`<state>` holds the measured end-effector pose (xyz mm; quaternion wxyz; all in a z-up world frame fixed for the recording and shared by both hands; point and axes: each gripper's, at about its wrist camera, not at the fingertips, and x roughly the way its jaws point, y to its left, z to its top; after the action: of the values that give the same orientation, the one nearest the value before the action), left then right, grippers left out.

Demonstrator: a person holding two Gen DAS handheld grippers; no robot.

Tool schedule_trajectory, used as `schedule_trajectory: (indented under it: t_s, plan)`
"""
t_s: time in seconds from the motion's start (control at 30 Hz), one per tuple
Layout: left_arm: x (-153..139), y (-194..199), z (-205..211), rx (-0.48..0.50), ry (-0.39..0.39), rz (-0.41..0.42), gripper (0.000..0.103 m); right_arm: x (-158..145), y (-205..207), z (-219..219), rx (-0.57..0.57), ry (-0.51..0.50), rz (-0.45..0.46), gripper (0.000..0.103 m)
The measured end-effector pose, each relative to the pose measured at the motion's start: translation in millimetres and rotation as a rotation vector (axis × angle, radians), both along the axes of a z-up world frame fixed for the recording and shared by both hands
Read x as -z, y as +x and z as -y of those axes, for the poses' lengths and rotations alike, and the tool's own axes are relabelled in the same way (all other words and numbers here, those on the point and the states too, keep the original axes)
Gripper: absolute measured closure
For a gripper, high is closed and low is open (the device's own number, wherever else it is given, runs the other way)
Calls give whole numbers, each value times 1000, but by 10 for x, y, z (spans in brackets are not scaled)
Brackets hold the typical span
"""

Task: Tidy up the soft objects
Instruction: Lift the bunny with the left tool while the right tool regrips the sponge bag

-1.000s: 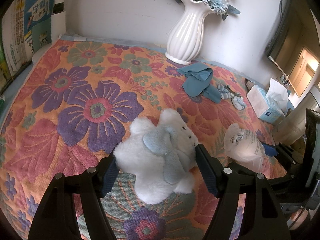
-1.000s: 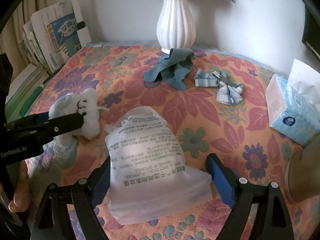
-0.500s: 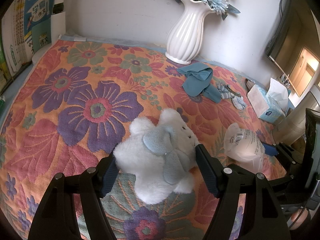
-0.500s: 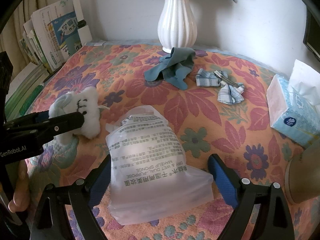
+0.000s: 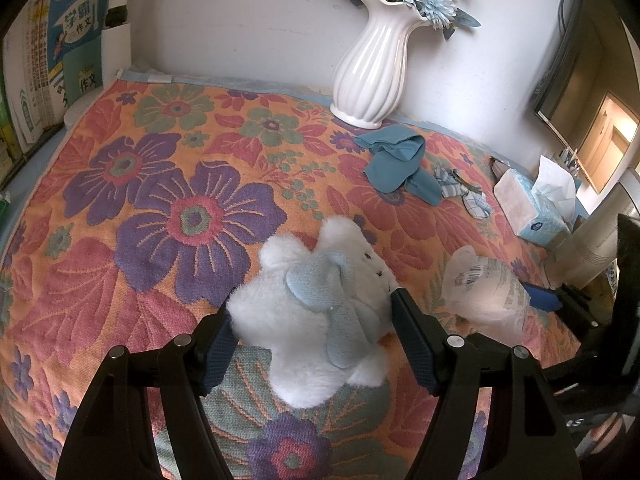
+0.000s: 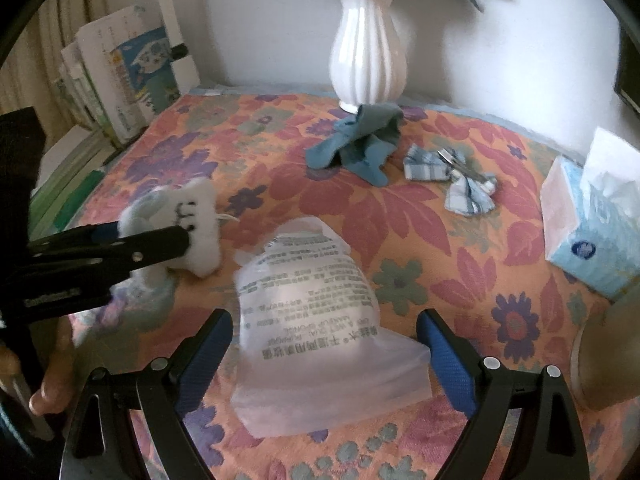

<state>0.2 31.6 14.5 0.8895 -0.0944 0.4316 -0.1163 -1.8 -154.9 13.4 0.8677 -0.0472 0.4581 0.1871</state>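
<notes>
A white and pale-blue plush toy (image 5: 320,320) lies on the floral cloth (image 5: 160,208). My left gripper (image 5: 314,308) is closed on it, one pad pressing into each side of its fur. In the right wrist view the same plush toy (image 6: 200,208) shows behind a left finger (image 6: 120,248). A translucent plastic bag of makeup sponges (image 6: 312,292) rests flat on the cloth between the jaws of my right gripper (image 6: 325,316). That gripper is open, with a small gap between each blue pad and the bag. The bag (image 5: 484,296) also lies to the right of the plush.
A white vase (image 5: 372,68) stands at the back by the wall. In front of it lie a teal cloth (image 5: 400,160) and a plaid cloth (image 5: 468,196). A tissue box (image 5: 532,208) sits at the right edge, books (image 5: 60,60) at the left. A person's hand (image 6: 52,384) holds the left gripper.
The right gripper's jaws have spread slightly, away from the sides of the bag. The left gripper and the plush toy have not moved.
</notes>
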Motion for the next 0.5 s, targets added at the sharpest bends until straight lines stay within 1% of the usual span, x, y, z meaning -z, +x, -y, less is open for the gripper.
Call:
schedule_trajectory:
  t_s: [0.17, 0.23, 0.27, 0.3, 0.33, 0.37, 0.43, 0.47, 0.5]
  plan:
    - [-1, 2, -1, 0, 1, 0, 32, -93, 94, -171, -104, -124, 22, 11]
    - [-2, 2, -2, 0, 0, 0, 32, -26, 198, -245, -142, -173, -8, 11]
    - [-2, 3, -1, 1, 0, 0, 32, 31, 262, -256, -159, -167, -36, 11]
    - [-2, 3, -1, 0, 0, 0, 32, 75, 309, -251, -166, -143, -61, 15]
    - [2, 5, -2, 1, 0, 0, 32, 106, 343, -214, -161, -87, -88, 16]
    - [2, 6, -1, 1, 0, 0, 32, 93, 340, -185, -152, -64, -81, 18]
    - [7, 7, -2, 0, 1, 1, 32, 72, 275, -124, -132, -49, -61, 32]
    - [2, 4, -1, 0, 1, 2, 32, 58, 238, -94, -119, -43, -49, 48]
    - [4, 2, 1, 1, 4, 4, 34, 42, 196, -60, -108, -26, -42, 53]
